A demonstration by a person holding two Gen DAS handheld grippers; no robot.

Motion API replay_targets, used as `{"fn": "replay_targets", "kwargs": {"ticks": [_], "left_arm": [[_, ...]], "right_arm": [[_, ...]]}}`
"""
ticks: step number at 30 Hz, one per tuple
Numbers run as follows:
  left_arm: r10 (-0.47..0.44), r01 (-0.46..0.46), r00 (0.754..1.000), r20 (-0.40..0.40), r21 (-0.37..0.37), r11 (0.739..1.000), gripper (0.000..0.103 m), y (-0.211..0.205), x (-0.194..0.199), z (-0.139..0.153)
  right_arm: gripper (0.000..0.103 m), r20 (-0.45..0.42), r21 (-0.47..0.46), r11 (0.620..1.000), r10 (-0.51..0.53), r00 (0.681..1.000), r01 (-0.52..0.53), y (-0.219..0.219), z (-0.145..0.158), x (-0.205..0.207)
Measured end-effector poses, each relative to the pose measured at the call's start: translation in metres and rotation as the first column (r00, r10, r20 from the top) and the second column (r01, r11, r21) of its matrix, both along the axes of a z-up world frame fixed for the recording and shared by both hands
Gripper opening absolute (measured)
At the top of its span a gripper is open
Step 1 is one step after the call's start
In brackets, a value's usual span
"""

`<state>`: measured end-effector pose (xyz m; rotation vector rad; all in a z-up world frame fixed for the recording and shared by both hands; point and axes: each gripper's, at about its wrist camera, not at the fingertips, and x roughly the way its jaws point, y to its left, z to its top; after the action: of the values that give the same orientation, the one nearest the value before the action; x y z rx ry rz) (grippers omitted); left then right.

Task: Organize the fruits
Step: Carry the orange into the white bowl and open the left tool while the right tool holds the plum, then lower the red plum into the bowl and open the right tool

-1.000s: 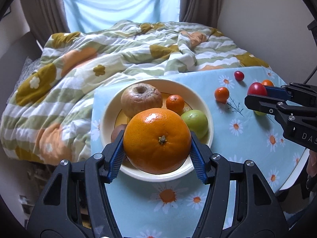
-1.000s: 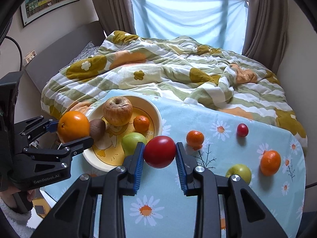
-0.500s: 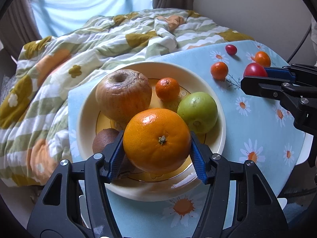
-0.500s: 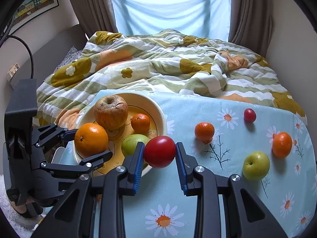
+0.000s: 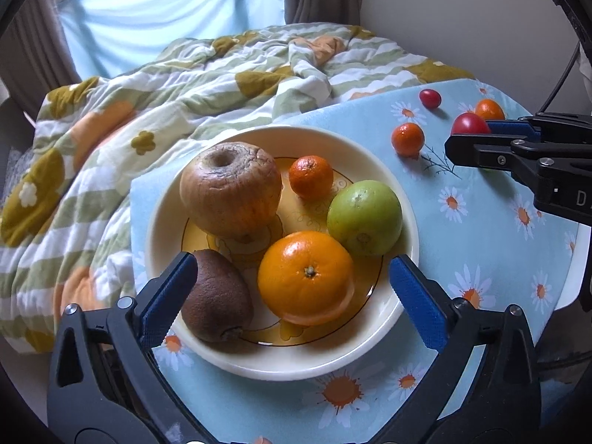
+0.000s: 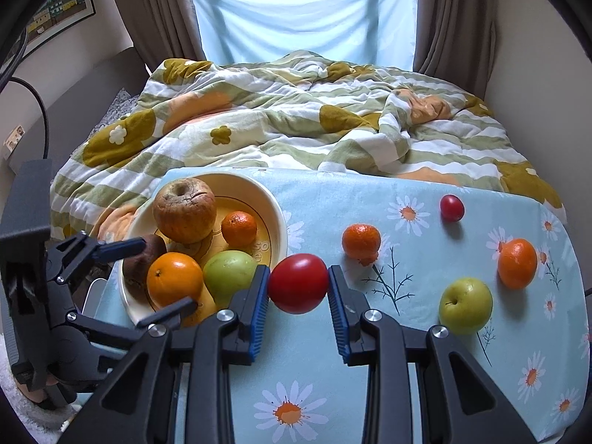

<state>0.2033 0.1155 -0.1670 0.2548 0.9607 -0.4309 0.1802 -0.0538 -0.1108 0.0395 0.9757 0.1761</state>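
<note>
The big round orange (image 5: 305, 277) sits in the cream bowl (image 5: 401, 298), its stem dot facing up (round, so no long side). The left gripper (image 5: 292, 296) has just opened wide around it. The right gripper (image 6: 298, 290) squeezes a shiny red tomato (image 6: 298, 283).

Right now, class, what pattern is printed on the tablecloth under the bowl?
White daisies with orange centres on the light blue tablecloth, clearest in the right wrist view.
</note>
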Motion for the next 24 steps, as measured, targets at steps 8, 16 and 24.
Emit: {"fn": "replay_targets", "kwargs": {"ticks": [8, 16, 24], "left_arm": [[0.075, -0.075, 0.997, -0.014, -0.001, 0.997, 0.103, 0.016, -0.005, 0.015], [0.206, -0.207, 0.978, -0.035, -0.051, 0.977, 0.103, 0.049, -0.018, 0.032], [0.280, -0.282, 0.959, -0.044, -0.066, 0.957, 0.103, 0.063, -0.028, 0.037]], "right_arm": [[0.029, 0.011, 0.003, 0.998, 0.061, 0.998, -0.061, 0.005, 0.010, 0.014], [0.029, 0.002, 0.006, 0.989, 0.149, 0.989, -0.149, 0.020, 0.014, 0.029], [0.029, -0.028, 0.017, 0.979, 0.203, 0.979, -0.203, 0.029, 0.002, 0.045]]}}
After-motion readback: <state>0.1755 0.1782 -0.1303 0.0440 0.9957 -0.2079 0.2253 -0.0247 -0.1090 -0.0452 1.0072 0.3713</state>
